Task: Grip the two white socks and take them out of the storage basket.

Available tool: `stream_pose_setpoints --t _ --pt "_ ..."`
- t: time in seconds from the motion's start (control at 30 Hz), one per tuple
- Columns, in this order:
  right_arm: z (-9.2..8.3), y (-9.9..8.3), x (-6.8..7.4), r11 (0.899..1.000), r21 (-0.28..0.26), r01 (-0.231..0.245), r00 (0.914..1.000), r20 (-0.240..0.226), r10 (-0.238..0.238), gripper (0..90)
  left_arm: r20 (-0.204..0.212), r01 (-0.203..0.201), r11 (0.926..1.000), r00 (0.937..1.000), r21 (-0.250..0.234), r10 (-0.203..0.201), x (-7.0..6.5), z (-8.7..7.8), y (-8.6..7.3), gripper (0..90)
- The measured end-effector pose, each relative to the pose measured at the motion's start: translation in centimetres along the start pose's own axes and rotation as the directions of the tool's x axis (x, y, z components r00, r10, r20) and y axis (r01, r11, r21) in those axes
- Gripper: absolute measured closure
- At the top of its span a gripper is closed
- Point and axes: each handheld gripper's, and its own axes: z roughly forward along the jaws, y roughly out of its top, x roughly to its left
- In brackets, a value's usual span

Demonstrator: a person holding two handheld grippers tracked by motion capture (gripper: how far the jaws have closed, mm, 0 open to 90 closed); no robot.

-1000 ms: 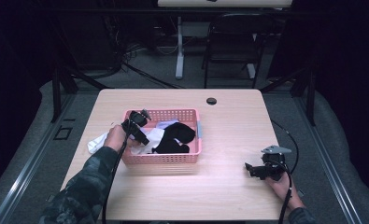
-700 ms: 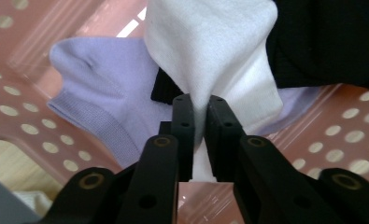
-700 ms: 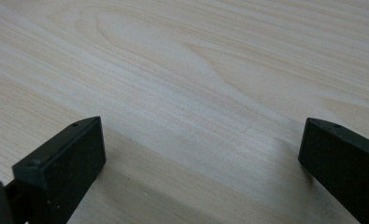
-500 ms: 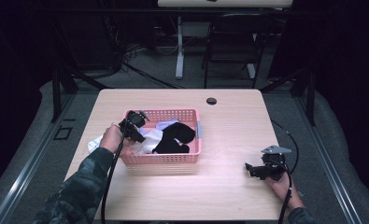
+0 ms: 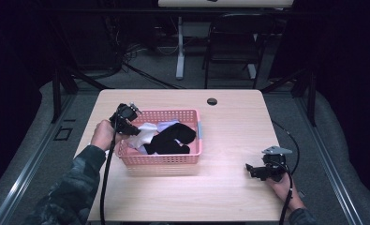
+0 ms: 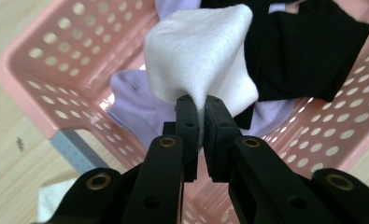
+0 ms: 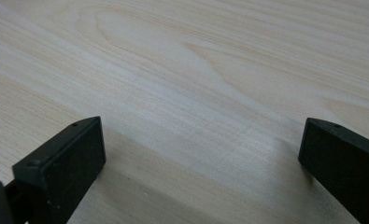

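**Left jaws clamp white cloth, lift begins**

Left gripper (image 6: 198, 105) has just closed its jaws on the white cloth (image 6: 201, 56), pinching a fold. Compared with a second ago, cloth now rises off the pile in the pink basket (image 5: 161, 159), at the basket's 9 o'clock end. Black garment (image 5: 171, 139) stays inside. Right gripper (image 5: 256, 171) rests on the tabletop (image 5: 234, 117) at 4 o'clock, jaws spread, holding nothing. Judged: pull-out under way.

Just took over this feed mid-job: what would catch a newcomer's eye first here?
The pink basket at the table's left, heaped with black and white cloth. At its left rim the left claw pinches a white cloth, pulled up into a peak. Far right, the right claw rests open on bare wood.
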Motion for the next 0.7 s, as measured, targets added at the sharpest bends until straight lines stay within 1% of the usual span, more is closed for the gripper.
stream_pose_setpoints --t 0.13,0.17,0.2,0.23,0.27,0.3,0.33,0.37,0.47,0.5,0.53,0.57,0.6,0.7 --pt "0.0 0.0 0.0 1.0 0.0 0.0 1.0 0.0 0.0 0.0 -0.009 0.004 0.9999 1.0 -0.011 -0.004 0.2 -1.0 0.2 85.4" --pt "0.0 0.0 0.0 1.0 0.0 0.0 1.0 0.0 0.0 0.0 -0.009 0.004 0.9999 1.0 -0.011 -0.004 0.2 -1.0 0.2 85.4" --pt "0.0 0.0 0.0 1.0 -0.002 -0.001 1.0 0.001 0.001 0.0 -0.015 0.001 0.9998 0.9999 -0.018 -0.002 0.4 -1.5 0.4 85.4" --pt "0.0 0.0 0.0 1.0 -0.002 -0.001 1.0 0.001 0.001 0.0 -0.015 0.001 0.9998 0.9999 -0.018 -0.002 0.4 -1.5 0.4 85.4" --pt "0.0 0.0 0.0 1.0 -0.002 -0.002 1.0 0.001 0.002 0.0 -0.017 0.008 0.9994 0.9998 -0.033 -0.008 0.5 -1.9 0.5 85.4" --pt "0.0 0.0 0.0 1.0 -0.002 -0.002 1.0 0.001 0.002 0.0 -0.017 0.008 0.9994 0.9998 -0.033 -0.008 0.5 -1.9 0.5 85.4" --pt "0.0 0.0 0.0 1.0 -0.002 -0.002 1.0 0.001 0.002 0.0 -0.021 0.008 0.9992 0.9997 -0.04 -0.009 0.7 -2.4 0.6 85.5" --pt "0.0 0.0 0.0 1.0 -0.002 -0.002 1.0 0.001 0.002 0.0 -0.021 0.008 0.9992 0.9997 -0.04 -0.009 0.7 -2.4 0.6 85.5" --pt "0.0 0.0 0.0 1.0 -0.002 -0.002 1.0 0.001 0.002 0.0 -0.026 0.01 0.9984 0.9996 -0.055 -0.012 0.8 -3.3 0.9 85.5" --pt "0.0 0.0 0.0 1.0 -0.002 -0.002 1.0 0.001 0.002 0.0 -0.026 0.01 0.9984 0.9996 -0.055 -0.012 0.8 -3.3 0.9 85.5" --pt "0.0 0.0 0.0 1.0 -0.001 -0.001 1.0 0.001 0.001 0.0 -0.034 0.009 0.9979 0.9993 -0.063 -0.011 0.9 -3.8 1.0 85.4" --pt "0.0 0.0 0.0 1.0 -0.001 -0.001 1.0 0.001 0.001 0.0 -0.034 0.009 0.9979 0.9993 -0.063 -0.011 0.9 -3.8 1.0 85.4" --pt "0.0 0.0 0.0 1.0 0.0 0.001 1.0 -0.001 -0.001 0.0 -0.041 0.009 0.9973 0.9991 -0.073 -0.012 1.1 -4.3 1.1 85.4" --pt "0.0 0.0 0.0 1.0 0.0 0.0 1.0 -0.001 0.0 0.0 -0.048 0.014 0.996 0.9987 -0.089 -0.018 1.3 -5.2 1.0 85.5"
